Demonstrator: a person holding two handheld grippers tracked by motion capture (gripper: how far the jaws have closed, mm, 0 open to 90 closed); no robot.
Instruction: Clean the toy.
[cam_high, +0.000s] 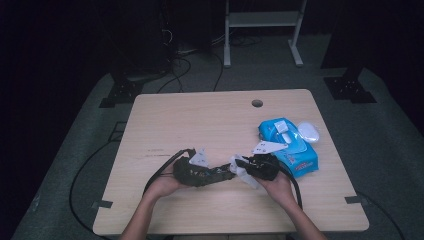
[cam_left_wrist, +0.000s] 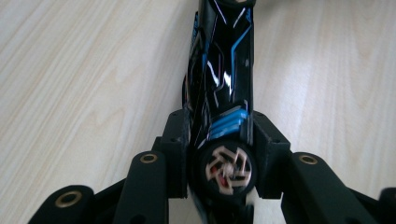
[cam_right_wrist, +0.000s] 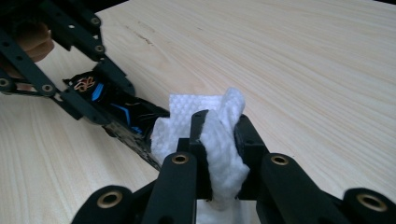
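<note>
Between both clamped grippers, left gripper (cam_left_wrist: 219, 135) on a glossy black object (cam_left_wrist: 224, 70), right gripper (cam_right_wrist: 219, 135) on a white wipe (cam_right_wrist: 219, 140) hiding its tip.

Both matte black two-jaw grippers, the left gripper (cam_high: 226, 173) and the right gripper (cam_high: 239, 165), had linkage arms with brass-ringed pivots and small screws. Each carried a grey three-cornered plate at twelve o'clock and trailed a black cable toward six o'clock. The forearms were sleeveless.
</note>
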